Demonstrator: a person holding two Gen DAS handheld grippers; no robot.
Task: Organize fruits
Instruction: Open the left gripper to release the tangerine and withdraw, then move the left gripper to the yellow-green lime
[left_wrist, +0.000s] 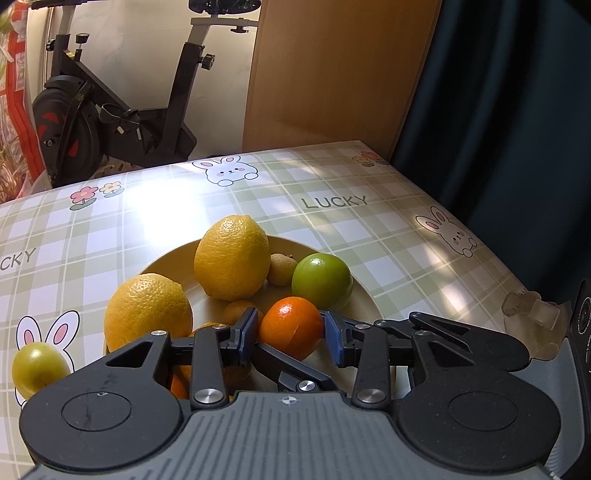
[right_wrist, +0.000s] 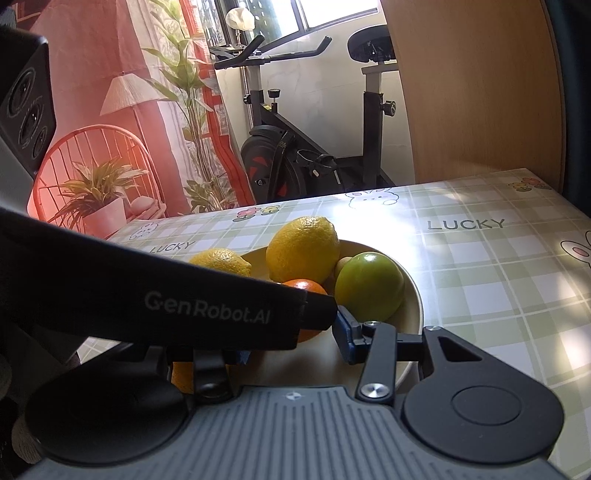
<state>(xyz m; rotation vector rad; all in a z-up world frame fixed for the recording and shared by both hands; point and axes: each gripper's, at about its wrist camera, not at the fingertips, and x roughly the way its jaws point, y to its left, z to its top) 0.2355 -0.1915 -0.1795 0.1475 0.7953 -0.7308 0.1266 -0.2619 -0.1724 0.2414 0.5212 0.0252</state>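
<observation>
A glossy orange (left_wrist: 291, 326) sat near the front of the cream plate (left_wrist: 364, 295), among 2 lemons (left_wrist: 232, 256) and a green fruit (left_wrist: 320, 281). The left gripper (left_wrist: 291, 332) had its blue pads clamped on it. A black strap (right_wrist: 166, 295) hid the right gripper (right_wrist: 291, 341) partly; I cannot tell its grip.

- The left gripper (left_wrist: 291, 338) points forward and downward, its linkage arms folded inward.
- Its two blue pads (left_wrist: 246, 332) stand a little apart, each touching one side of a mandarin (left_wrist: 291, 325) clamped between them.
- The right gripper (right_wrist: 291, 343) tilts down more shallowly, close on the left one's right.
- Only its right blue pad (right_wrist: 343, 334) shows clearly. A black lettered strap (right_wrist: 207, 306) crosses in front and hides the other finger, so its grip is unclear.
</observation>
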